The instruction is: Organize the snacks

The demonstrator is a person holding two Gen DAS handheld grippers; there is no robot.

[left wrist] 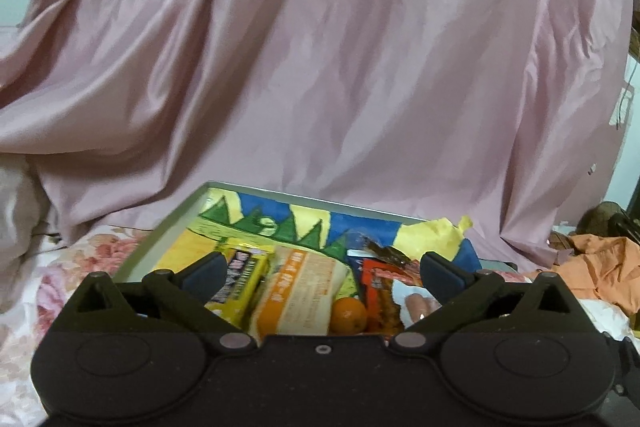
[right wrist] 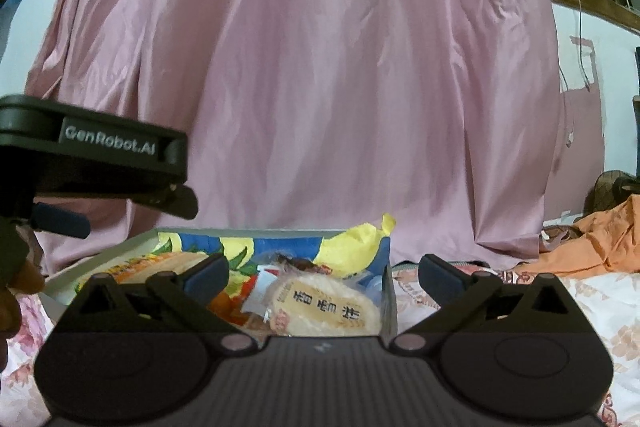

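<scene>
Both my left gripper (left wrist: 320,273) and right gripper (right wrist: 322,273) gape empty above the shallow grey snack tray (left wrist: 160,227). I judge placing done. Next, pick another snack.

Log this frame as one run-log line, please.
left gripper: open, empty | right gripper: open, empty | snacks: in tray, incl. orange, round cake pack

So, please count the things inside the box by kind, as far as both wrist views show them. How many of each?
Snack packets: 4 (yellow packet, pale orange packet, red packet, round cake packet)
Oranges: 1 (orange)
Sausages: 1 (sausage)
Total: 6 in the box; some may lie hidden.
</scene>
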